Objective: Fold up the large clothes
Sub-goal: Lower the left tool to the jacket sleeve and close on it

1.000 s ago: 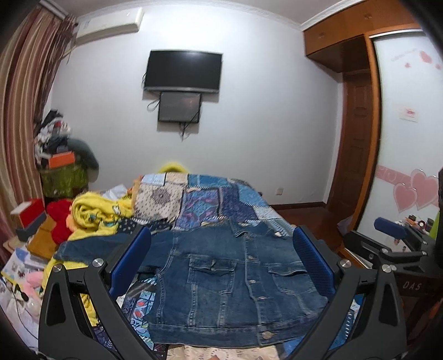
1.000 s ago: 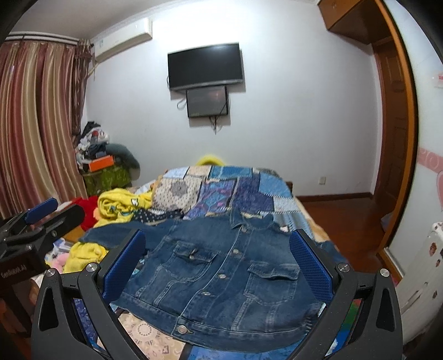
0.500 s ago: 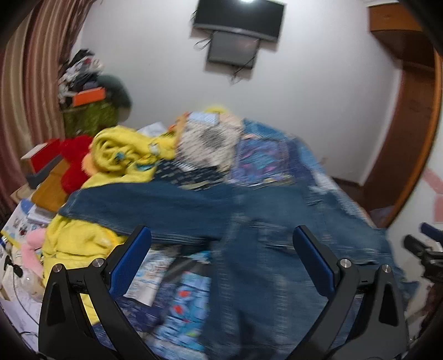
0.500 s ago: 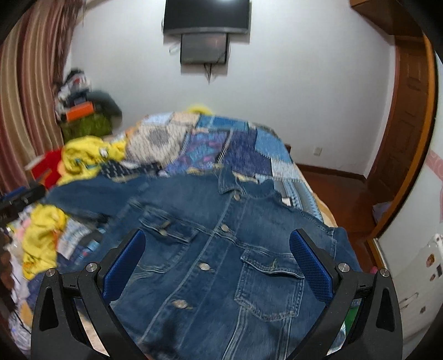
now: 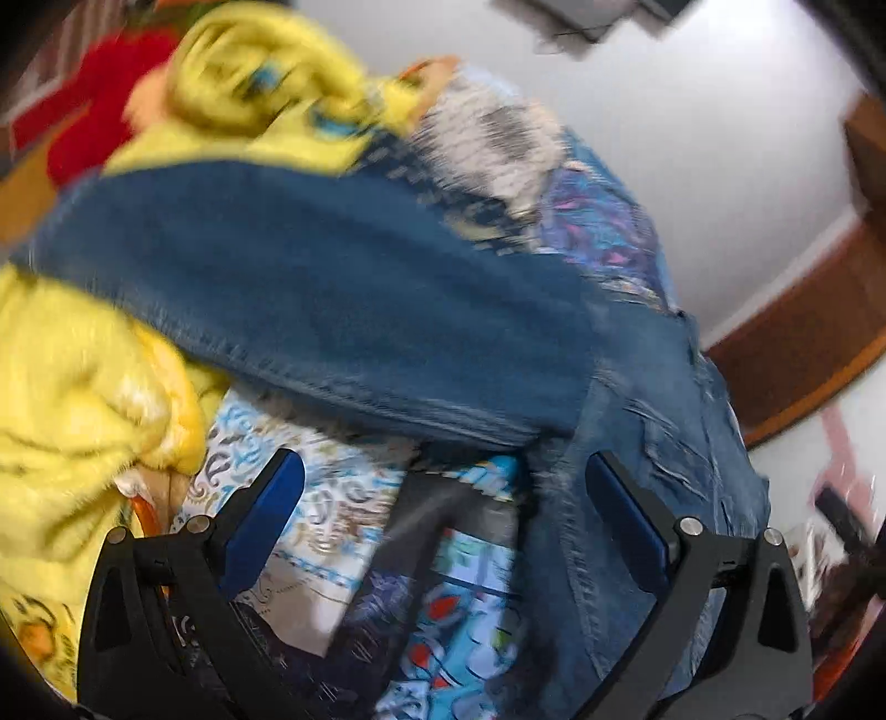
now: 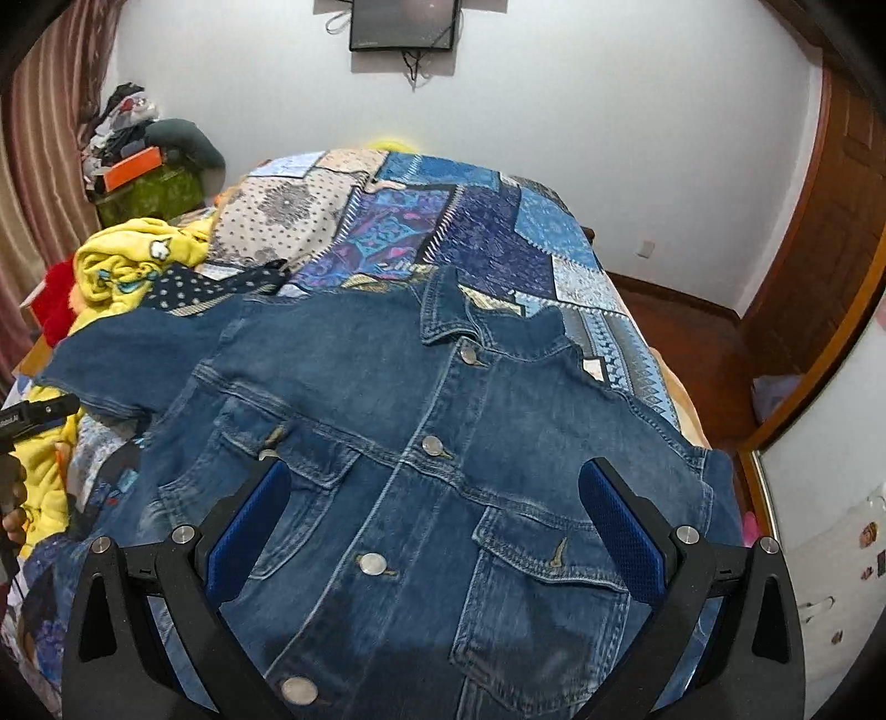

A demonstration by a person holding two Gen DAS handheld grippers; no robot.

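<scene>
A blue denim jacket [image 6: 443, 443] lies buttoned, front up, on a patchwork bedspread [image 6: 470, 221], collar toward the far wall. Its left sleeve [image 5: 332, 293] stretches out to the left over yellow clothes. My left gripper [image 5: 443, 498] is open and empty, low over the bed just below that sleeve, near the jacket's side; this view is blurred. My right gripper [image 6: 432, 498] is open and empty above the jacket's chest, between the two pockets. The left gripper's tip [image 6: 39, 412] shows at the left edge of the right wrist view.
Yellow clothes [image 5: 72, 387] and a red item [image 5: 94, 127] are piled at the bed's left side, also in the right wrist view [image 6: 133, 260]. A dark dotted cloth [image 6: 210, 288] lies beside the sleeve. A wooden door frame [image 6: 819, 288] stands right. A TV [image 6: 404, 22] hangs on the far wall.
Both grippers have dropped lower and closer to the bed. The left one has swung left toward the sleeve; the right one has moved in over the jacket's chest. Both stay open.
</scene>
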